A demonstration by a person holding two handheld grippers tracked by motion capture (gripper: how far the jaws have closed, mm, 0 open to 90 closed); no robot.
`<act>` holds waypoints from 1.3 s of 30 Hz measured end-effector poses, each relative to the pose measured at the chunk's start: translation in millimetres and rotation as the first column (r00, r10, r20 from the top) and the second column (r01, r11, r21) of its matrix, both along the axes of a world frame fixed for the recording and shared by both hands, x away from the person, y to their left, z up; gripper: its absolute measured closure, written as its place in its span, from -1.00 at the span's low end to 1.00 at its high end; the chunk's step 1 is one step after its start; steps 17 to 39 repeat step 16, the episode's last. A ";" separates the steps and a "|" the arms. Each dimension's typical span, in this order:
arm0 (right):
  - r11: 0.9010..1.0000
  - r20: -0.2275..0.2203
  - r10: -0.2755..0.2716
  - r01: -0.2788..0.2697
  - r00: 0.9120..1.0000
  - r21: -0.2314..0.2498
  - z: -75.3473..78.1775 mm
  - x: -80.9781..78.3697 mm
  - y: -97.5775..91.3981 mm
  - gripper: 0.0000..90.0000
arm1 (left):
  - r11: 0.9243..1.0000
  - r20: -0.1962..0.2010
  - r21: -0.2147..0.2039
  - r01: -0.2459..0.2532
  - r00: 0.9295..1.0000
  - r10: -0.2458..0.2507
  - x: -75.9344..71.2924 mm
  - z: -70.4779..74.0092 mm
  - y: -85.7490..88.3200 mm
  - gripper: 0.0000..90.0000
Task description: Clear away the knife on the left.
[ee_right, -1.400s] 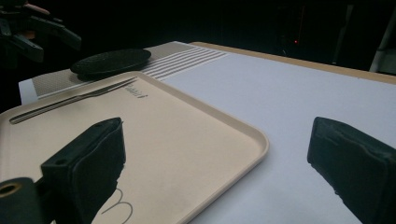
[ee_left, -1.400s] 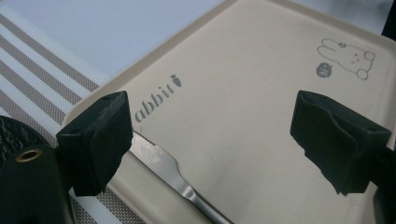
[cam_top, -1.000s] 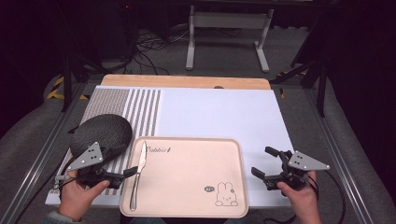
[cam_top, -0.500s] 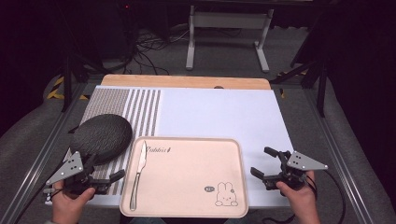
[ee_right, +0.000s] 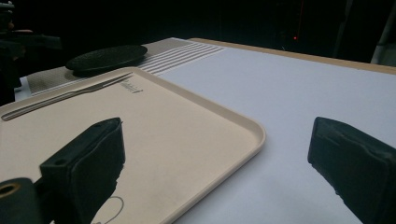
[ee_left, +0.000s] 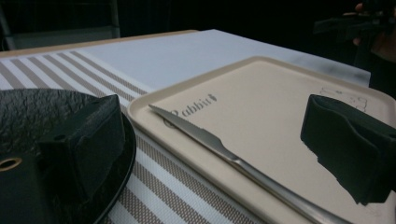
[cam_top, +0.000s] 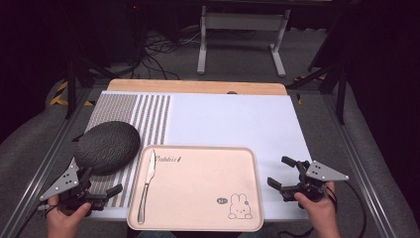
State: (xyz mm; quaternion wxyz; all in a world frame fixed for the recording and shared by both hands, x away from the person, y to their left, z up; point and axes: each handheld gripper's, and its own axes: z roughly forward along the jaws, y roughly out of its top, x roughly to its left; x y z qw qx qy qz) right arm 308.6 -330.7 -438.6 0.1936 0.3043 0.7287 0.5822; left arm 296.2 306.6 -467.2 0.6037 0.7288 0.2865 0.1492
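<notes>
Jaws apart, both empty | left gripper point(cam_top: 106, 191) near thin stiff slippery steel butter knife point(cam_top: 146, 184) on beige plastic tray point(cam_top: 208, 186) | I'd pinch its handle | right gripper point(cam_top: 285, 177) idle

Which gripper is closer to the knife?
The left gripper: it sits just beside the tray's left edge, where the knife lies. The right gripper is across the tray.

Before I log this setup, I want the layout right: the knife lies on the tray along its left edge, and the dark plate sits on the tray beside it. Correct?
Not quite. The knife does lie on the tray along its left edge, but the dark plate sits off the tray, on the striped mat to its left. The high view shows this.
</notes>
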 end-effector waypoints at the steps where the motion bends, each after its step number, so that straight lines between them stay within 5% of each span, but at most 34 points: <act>1: 1.000 0.002 -0.001 0.001 1.000 0.002 0.1 0.0 -0.7 -0.90 | 1.000 -0.001 -0.001 0.001 1.000 -0.001 -0.4 -1.9 -1.2 -0.85; 9: 1.000 0.006 -0.009 0.009 1.000 0.006 0.8 -1.3 -4.7 -0.90 | 0.999 0.012 0.045 0.005 1.000 -0.005 -1.3 0.2 -6.9 -0.87; 39: 1.000 0.005 -0.009 0.009 1.000 0.002 1.0 -1.5 -3.7 -0.90 | 1.000 0.002 0.021 -0.010 1.000 0.009 -1.5 -0.5 -5.4 -0.86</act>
